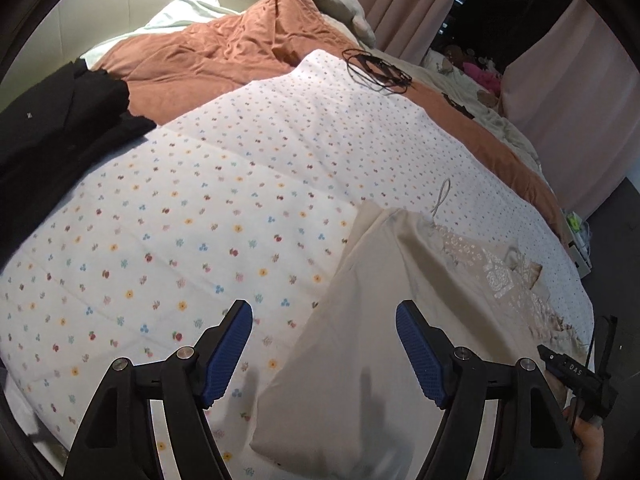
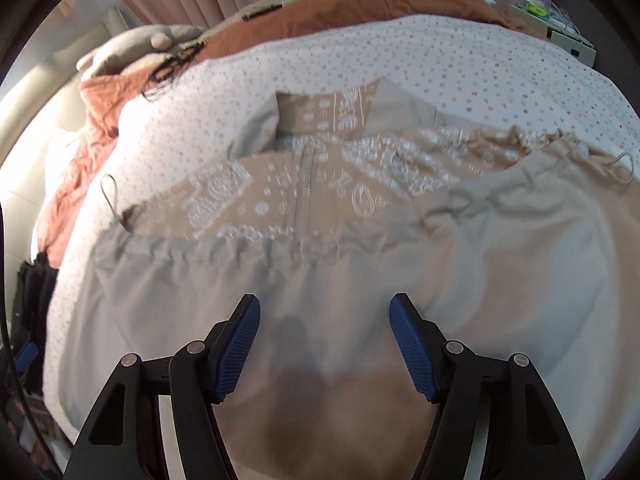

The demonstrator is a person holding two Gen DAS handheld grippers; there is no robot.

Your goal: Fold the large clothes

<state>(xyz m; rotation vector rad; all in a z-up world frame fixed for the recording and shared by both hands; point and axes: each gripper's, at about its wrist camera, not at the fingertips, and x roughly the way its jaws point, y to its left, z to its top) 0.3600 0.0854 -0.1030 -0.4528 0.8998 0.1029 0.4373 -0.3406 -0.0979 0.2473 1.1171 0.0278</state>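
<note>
Lying spread on the bed (image 2: 440,52), the beige dress (image 2: 360,264) looks light, limp, probably slippery; its gathered waist seam suits pinching. Both the left hand-held gripper (image 1: 324,344) and the right hand-held gripper (image 2: 325,342) hover spread, empty.

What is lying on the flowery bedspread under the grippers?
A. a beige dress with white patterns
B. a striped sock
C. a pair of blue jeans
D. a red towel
A: the beige dress with white embroidery and a zip lies spread on the flowery bedspread.
</note>
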